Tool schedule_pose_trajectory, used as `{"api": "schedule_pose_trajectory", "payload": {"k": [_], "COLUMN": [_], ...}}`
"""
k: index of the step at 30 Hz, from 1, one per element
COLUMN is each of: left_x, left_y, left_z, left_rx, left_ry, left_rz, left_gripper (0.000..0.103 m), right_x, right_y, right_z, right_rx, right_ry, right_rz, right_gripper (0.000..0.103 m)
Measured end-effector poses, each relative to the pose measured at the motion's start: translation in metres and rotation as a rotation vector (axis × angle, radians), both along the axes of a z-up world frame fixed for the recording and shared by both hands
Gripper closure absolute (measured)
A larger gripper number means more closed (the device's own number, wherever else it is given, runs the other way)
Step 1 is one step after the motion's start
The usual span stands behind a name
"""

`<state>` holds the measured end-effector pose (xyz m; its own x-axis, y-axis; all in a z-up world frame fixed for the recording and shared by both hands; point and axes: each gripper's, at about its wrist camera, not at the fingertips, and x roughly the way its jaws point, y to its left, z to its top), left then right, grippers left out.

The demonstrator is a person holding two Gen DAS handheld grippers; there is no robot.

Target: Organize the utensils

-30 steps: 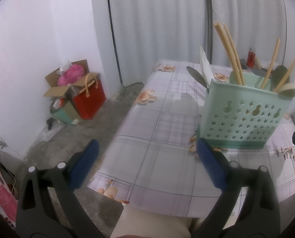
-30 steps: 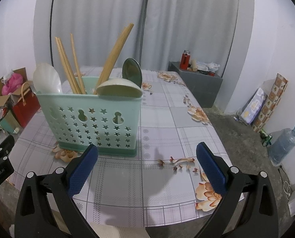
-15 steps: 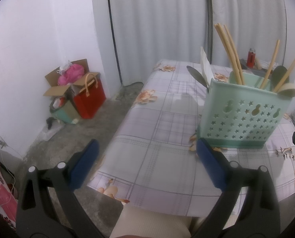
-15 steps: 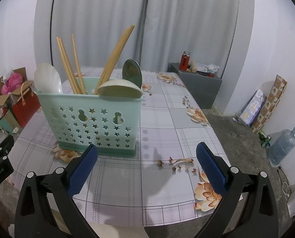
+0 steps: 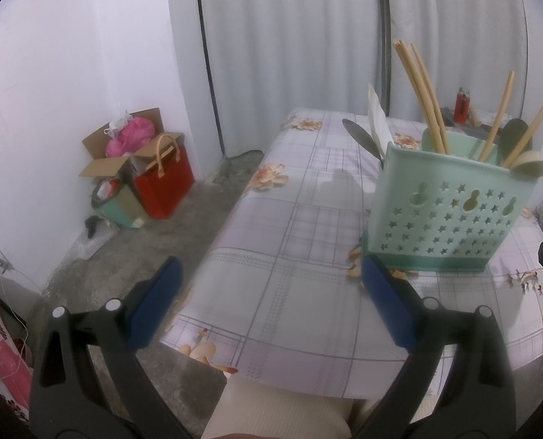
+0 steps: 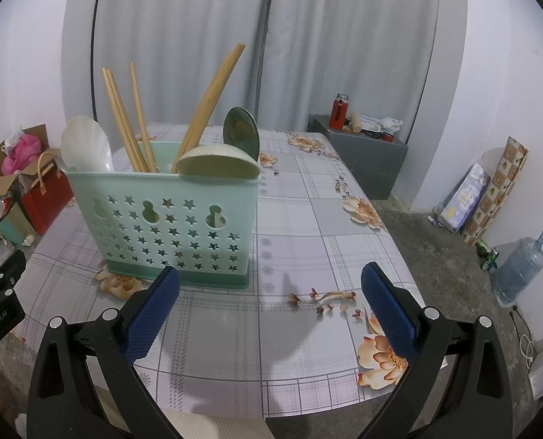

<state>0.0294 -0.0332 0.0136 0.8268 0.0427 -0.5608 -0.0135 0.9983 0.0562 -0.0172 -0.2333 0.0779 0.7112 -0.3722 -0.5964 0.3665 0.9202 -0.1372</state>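
Left gripper (image 5: 269, 294) spread wide, empty, hovering over near table edge; its far tip overlaps caddy base. Mint star-punched utensil caddy (image 6: 169, 219) upright on floral tablecloth (image 6: 308, 241), holding white spoon (image 6: 85, 146), chopsticks (image 6: 125, 120), beige ladle (image 6: 218, 162), dark spoon (image 6: 242, 130); lower ends hidden inside. Right gripper (image 6: 269, 294) spread wide, empty, near caddy's front.

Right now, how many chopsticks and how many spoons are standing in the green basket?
Chopsticks: 5
Spoons: 4, namely the white spoon, beige spoon, dark green spoon, and a dark spoon seen only from the left wrist
Total: 9 in the green basket
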Motion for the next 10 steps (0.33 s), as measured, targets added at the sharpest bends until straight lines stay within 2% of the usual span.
{"api": "schedule_pose_trajectory", "payload": {"k": [10], "left_x": [0.0006], "left_y": [0.0002], "left_z": [-0.0015], "left_rx": [-0.002], "left_ry": [0.001], "left_rz": [-0.009], "left_gripper": [0.009], "right_x": [-0.0002], "right_y": [0.0], "right_z": [-0.0003], "right_rx": [0.0], "right_ry": [0.0], "right_rz": [0.001], "right_gripper": [0.007]}}
